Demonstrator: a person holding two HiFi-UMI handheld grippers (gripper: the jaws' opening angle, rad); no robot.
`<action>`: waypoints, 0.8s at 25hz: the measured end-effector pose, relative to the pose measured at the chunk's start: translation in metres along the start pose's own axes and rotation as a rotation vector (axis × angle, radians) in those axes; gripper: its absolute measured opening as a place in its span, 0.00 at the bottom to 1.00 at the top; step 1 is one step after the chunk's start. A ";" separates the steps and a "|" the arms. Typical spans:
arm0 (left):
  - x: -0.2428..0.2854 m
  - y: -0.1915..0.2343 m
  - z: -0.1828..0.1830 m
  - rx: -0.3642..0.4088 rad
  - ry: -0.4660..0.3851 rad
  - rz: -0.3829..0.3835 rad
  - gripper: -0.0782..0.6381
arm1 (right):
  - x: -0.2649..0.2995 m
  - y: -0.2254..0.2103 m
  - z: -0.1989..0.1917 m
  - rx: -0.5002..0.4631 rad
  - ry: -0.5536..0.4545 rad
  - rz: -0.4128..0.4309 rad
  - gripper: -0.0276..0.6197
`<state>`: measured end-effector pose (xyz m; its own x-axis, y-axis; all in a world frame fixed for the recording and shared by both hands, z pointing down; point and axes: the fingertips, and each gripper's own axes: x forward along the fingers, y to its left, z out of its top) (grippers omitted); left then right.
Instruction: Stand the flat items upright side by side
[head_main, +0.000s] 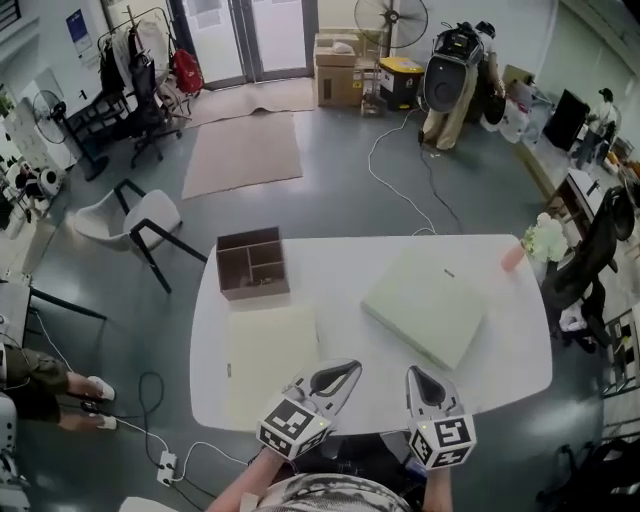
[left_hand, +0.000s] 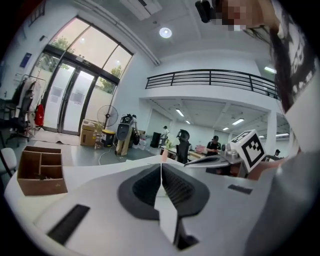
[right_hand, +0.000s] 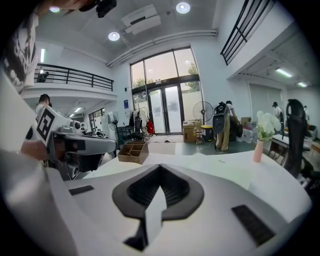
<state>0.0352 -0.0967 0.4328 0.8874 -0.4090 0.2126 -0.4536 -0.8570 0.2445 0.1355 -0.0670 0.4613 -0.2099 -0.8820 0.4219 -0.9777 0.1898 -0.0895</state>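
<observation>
The white tabletop (head_main: 330, 262) carries two flat items, both lying down and well apart — a pale green slab (head_main: 425, 305) on the right, set at an angle, and a cream board (head_main: 270, 362) at the left front. Behind the board stands a brown divided box (head_main: 252, 263). At the near edge the left tongs (head_main: 348, 370) and right tongs (head_main: 417, 375) are pinched together, empty. A pink vase (head_main: 512, 257) stands far right.

No legible text in any view. Small dark mark near the far edge of the right-hand pale green flat item (head_main: 425, 305): too small to read. Blue poster (head_main: 78, 28) on the far-left wall: print unresolved. Square markers on left gripper (head_main: 352, 367) and right gripper (head_main: 414, 372): black-and-white patterns, no characters.
</observation>
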 end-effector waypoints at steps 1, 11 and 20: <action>0.009 0.003 0.001 -0.013 -0.010 0.025 0.13 | 0.003 -0.012 0.002 -0.005 0.003 0.012 0.04; 0.073 0.017 -0.013 -0.127 0.000 0.165 0.13 | 0.032 -0.144 -0.005 0.074 0.015 0.020 0.04; 0.115 0.053 -0.042 -0.297 -0.001 0.218 0.34 | 0.068 -0.283 -0.052 0.289 0.092 -0.062 0.34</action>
<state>0.1101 -0.1762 0.5095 0.7676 -0.5723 0.2886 -0.6356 -0.6217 0.4577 0.3979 -0.1585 0.5620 -0.1621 -0.8427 0.5134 -0.9513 -0.0048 -0.3083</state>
